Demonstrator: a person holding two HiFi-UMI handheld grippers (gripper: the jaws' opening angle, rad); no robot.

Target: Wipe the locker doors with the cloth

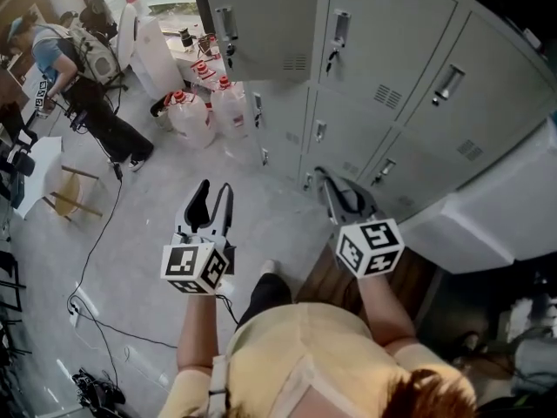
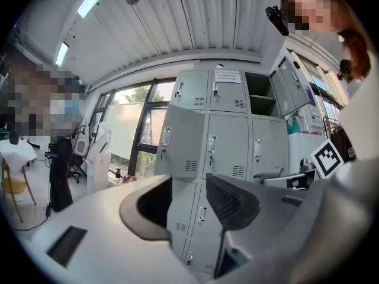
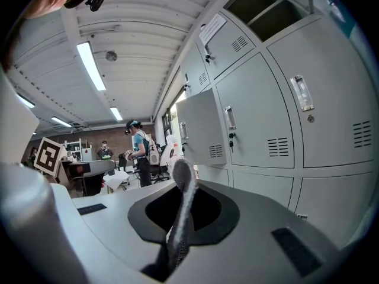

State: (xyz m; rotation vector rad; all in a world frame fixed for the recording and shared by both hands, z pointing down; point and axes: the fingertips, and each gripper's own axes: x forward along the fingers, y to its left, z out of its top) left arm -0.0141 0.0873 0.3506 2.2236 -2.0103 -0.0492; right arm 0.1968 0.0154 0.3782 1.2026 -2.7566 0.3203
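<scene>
We hold both grippers out over the grey floor (image 1: 261, 225), facing the bank of grey lockers (image 1: 383, 77) that fills the far right of the head view. The locker doors (image 1: 439, 94) stand shut in rows, each with a small handle and a vent slot. One open door (image 1: 261, 24) at the bank's far left end swings out towards the room.

The left gripper (image 1: 215, 190) is on our left, clear of the lockers. In the left gripper view its jaws stand wide apart with nothing between them (image 2: 188, 185). Through the gap we see only the lower doors, well beyond the pads. The open door (image 2: 183, 149) hangs just above the left jaw in that view.

The right gripper (image 1: 324, 177) reaches nearer to the low row of doors. We cannot tell from above whether it touches them. In the right gripper view its jaws lie pressed together (image 3: 182, 170), the pads meeting in one thin line with nothing visible between them. The doors (image 3: 266, 123) run along its right side.

We cannot make out the cloth in any view.

Far left, water jugs (image 1: 196, 116) with red caps sit on the floor beside the lockers. Beyond them another person (image 1: 78, 68) stands near a wooden stool (image 1: 65, 190).
</scene>
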